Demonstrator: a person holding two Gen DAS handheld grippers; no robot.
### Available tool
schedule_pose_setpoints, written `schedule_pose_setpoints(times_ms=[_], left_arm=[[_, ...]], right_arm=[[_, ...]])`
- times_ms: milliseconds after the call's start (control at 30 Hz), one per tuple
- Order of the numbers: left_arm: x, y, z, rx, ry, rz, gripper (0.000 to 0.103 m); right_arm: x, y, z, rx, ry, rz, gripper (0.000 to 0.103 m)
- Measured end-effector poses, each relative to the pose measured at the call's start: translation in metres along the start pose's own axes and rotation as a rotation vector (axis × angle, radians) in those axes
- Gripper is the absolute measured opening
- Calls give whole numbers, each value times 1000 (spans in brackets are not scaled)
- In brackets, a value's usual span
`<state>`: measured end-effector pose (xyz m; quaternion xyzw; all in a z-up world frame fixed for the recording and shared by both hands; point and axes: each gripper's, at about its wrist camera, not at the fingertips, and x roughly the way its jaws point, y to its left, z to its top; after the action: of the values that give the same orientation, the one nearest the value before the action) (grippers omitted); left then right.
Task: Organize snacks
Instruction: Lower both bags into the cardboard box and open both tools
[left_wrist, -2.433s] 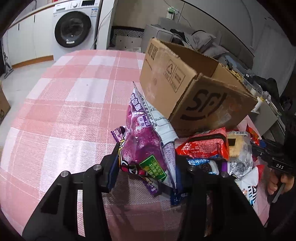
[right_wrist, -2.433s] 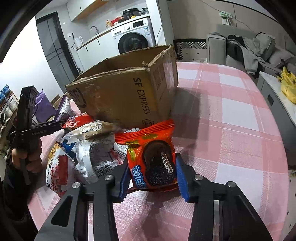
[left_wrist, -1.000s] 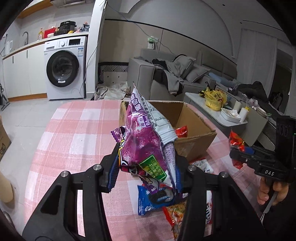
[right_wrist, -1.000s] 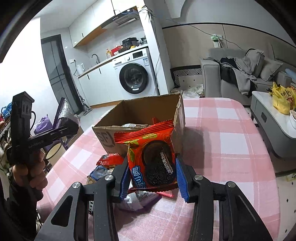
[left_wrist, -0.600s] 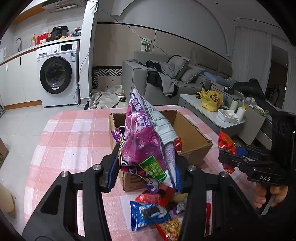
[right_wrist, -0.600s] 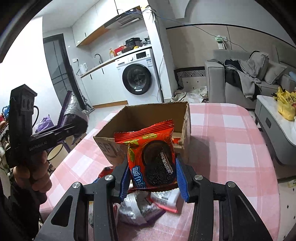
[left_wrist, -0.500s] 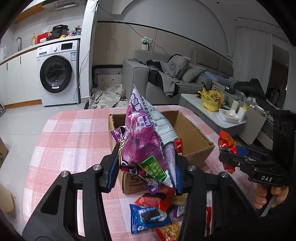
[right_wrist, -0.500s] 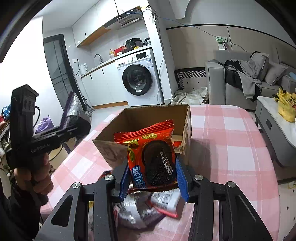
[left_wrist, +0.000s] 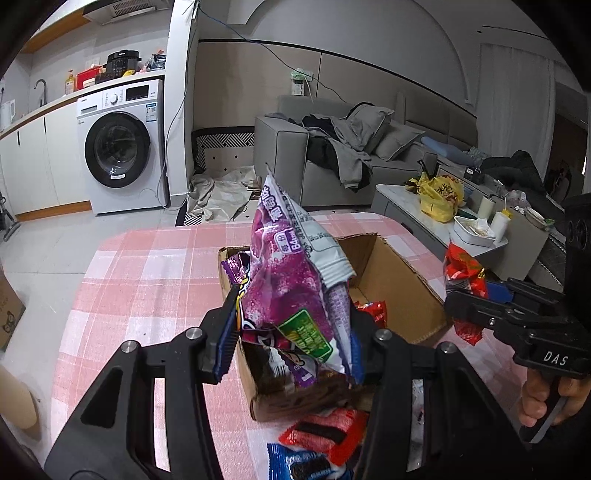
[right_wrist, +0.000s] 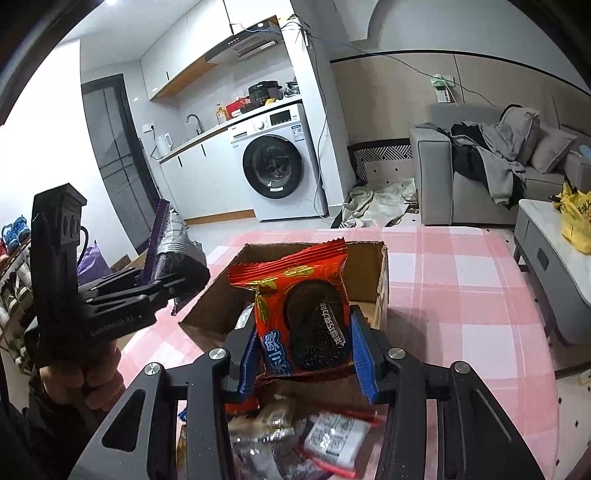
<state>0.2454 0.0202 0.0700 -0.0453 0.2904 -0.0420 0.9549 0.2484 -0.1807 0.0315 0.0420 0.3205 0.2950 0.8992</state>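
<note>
A round table covered in a pink-and-white checked cloth (left_wrist: 147, 280) is seen in both wrist views. On it an open brown cardboard box (left_wrist: 399, 291) is stood, with its flaps up and a red wrapper visible inside. Loose snack packets (right_wrist: 325, 439) are piled on the cloth on the near side of the box, among them a red packet and a blue biscuit packet (left_wrist: 306, 463) in the left wrist view.

A tall purple-and-silver foil snack bag (left_wrist: 295, 291) is clamped upright by the left gripper (left_wrist: 291, 350), whose blue-padded jaws are pressed against both sides of the bag's lower half. The bag is held in the air in front of the box's near left corner.

A red-orange plastic packet printed with a dark chocolate biscuit (right_wrist: 306, 314) is pinched upright between the blue pads of the right gripper (right_wrist: 304, 350), which is closed on it. This packet is held above the near edge of the box, over the pile.

Each black gripper handle is seen from the other camera, grasped by a hand (right_wrist: 92, 376).
</note>
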Motion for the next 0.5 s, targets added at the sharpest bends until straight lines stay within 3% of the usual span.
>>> schedule_pose_setpoints(times_ms=[500], left_arm=[[41,-1,7,15,37,18,45]], right_arm=[[34,4,18,23,47,22,44]])
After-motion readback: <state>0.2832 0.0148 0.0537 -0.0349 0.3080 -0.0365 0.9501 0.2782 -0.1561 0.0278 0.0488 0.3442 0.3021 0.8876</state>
